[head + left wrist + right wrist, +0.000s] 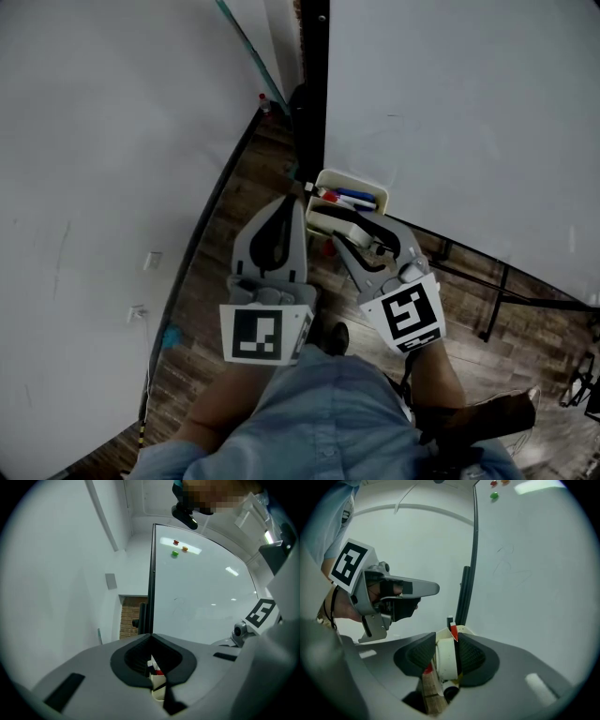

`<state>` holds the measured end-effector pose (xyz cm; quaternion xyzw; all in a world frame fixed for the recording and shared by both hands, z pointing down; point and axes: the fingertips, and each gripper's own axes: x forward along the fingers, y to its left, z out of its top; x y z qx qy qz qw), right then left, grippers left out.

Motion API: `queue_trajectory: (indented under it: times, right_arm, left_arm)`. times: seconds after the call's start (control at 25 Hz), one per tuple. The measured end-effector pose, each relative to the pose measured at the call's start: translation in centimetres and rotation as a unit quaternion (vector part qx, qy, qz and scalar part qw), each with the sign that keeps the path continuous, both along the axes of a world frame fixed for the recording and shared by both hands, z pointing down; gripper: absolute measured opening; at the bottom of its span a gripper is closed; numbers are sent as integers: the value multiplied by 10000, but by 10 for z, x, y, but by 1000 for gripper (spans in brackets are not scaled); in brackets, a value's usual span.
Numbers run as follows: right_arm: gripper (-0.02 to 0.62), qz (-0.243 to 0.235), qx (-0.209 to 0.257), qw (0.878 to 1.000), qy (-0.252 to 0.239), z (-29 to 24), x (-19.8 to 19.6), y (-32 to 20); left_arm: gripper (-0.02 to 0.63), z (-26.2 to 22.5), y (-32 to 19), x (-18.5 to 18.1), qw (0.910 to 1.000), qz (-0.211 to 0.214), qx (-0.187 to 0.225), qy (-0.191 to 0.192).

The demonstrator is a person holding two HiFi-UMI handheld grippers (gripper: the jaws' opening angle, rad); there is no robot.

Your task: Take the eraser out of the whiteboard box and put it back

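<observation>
**Eraser in the right claw's grip at the box**

Eraser, white-bodied with a dark felt face, sits between the jaws of the right claw. The pads look clamped against its two long sides. From where I stand it has not been lifted clear: it lies at the near end of the whiteboard box, with the markers just beyond the claw's tips.

The left claw hangs just to the left of the right claw, pinched together on nothing.

I'd judge the eraser light, its body stiff and a little slick, its felt soft. A hold across the body at mid-length should keep it from twisting.
</observation>
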<state>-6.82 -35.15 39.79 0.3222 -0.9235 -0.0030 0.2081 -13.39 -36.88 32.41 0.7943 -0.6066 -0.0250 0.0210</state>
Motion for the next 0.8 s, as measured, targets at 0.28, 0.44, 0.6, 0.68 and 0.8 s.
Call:
queue_trajectory:
  times: [0.28, 0.44, 0.6, 0.68, 0.8]
  right_arm:
    - [124, 46, -16, 9999, -116, -3, 1, 1]
    - [123, 77, 120, 9995, -283, -17, 3, 3]
    - [121, 96, 349, 9983, -464, -38, 7, 8]
    - [121, 76, 478, 9973, -546, -49, 9, 14]
    - [121, 83, 650, 9955, -680, -66, 15, 25]
  left_arm:
    - [3, -6, 6, 3, 9999, 69, 64, -40]
    - [3, -11, 13, 2, 9999, 36, 105, -90]
    - [3, -21, 24, 3, 9997, -13, 231, -116]
    - [3, -26, 33, 4, 9995, -44, 284, -133]
    - [3, -34, 47, 6, 9991, -88, 366, -178]
